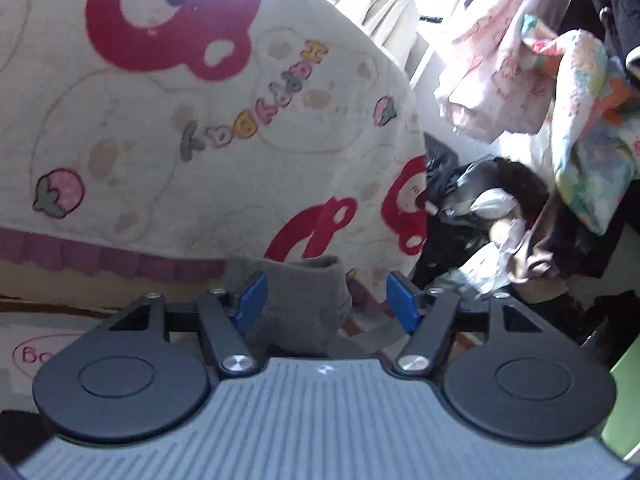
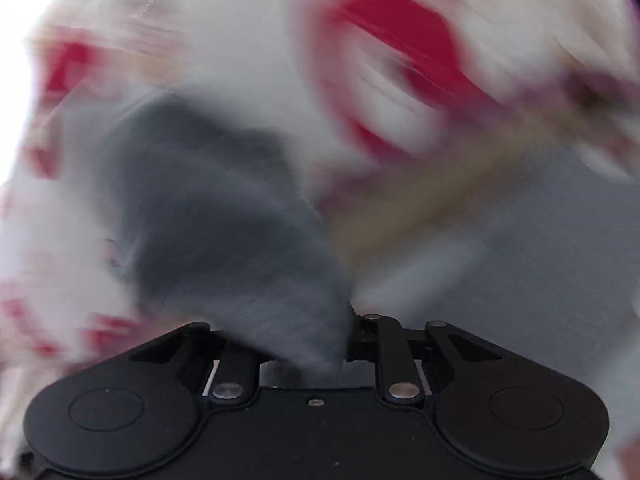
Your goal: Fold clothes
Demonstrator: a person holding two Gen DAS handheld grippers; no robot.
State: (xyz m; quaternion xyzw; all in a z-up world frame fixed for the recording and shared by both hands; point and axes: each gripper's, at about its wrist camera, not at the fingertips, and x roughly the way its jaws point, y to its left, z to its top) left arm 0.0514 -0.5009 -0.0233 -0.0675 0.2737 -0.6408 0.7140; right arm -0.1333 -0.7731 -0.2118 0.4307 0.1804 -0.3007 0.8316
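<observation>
A grey garment (image 1: 292,280) lies bunched between the blue pads (image 1: 252,300) of my left gripper (image 1: 328,302). It rests against the left pad, while the right pad stands clear of it, so this gripper is open. Behind it spreads a white blanket (image 1: 200,120) printed with red bears and strawberries. The right wrist view is heavily blurred. There the grey garment (image 2: 224,220) fans out from the narrow gap of my right gripper (image 2: 308,344), which is shut on it; the cloth hides the fingertips. The same bear blanket (image 2: 260,60) fills the background.
To the right of the blanket's edge lies a dark pile of clothes and bags (image 1: 480,208). Pink clothing (image 1: 504,60) and a colourful printed cloth (image 1: 592,120) hang above it. A green object (image 1: 624,412) sits at the lower right. A grey surface (image 2: 540,240) shows right of the blanket.
</observation>
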